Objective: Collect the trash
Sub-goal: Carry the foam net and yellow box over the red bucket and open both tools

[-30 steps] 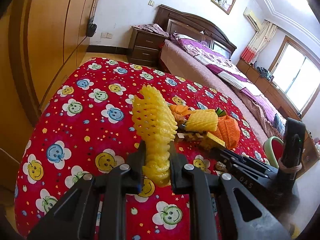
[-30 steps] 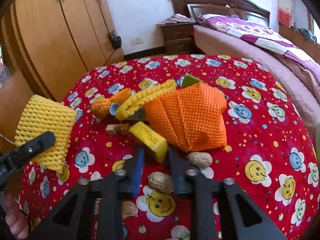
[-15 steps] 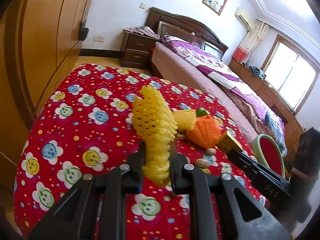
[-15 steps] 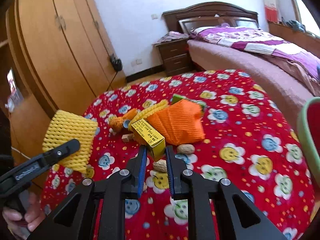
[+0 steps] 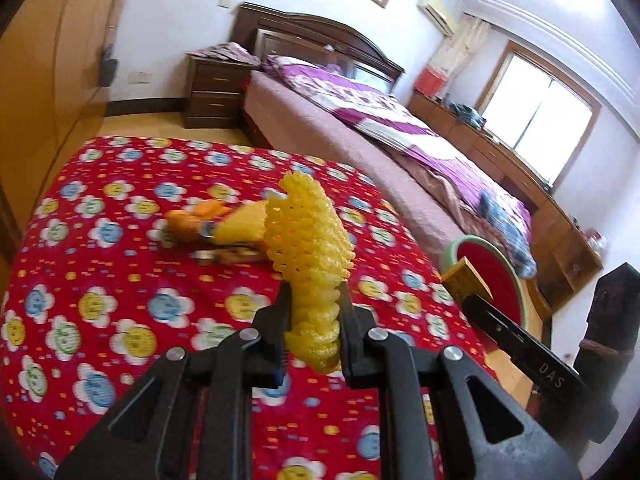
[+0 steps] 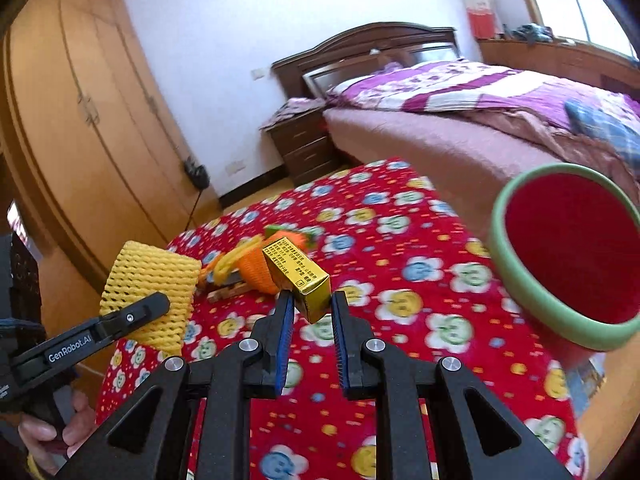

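Observation:
My left gripper [image 5: 312,300] is shut on a yellow foam fruit net [image 5: 308,236] and holds it above the red table. The net also shows in the right wrist view [image 6: 150,292]. My right gripper [image 6: 311,304] is shut on a small gold box [image 6: 298,276], lifted off the table; the box shows in the left wrist view [image 5: 466,282]. A red bin with a green rim [image 6: 568,256] stands to the right of the table, also in the left wrist view [image 5: 486,264]. More trash, an orange net [image 6: 254,272] and yellow pieces [image 5: 236,228], lies mid-table.
The table has a red smiley-flower cloth [image 5: 120,280]. A wooden wardrobe [image 6: 80,128] stands on the left. A bed with purple bedding [image 5: 392,128] and a nightstand [image 5: 212,92] are behind. Wood bits [image 6: 228,290] lie by the pile.
My right gripper has lifted the gold box off the table and swung right toward the red bin. My left gripper has turned right too, still holding the yellow net.

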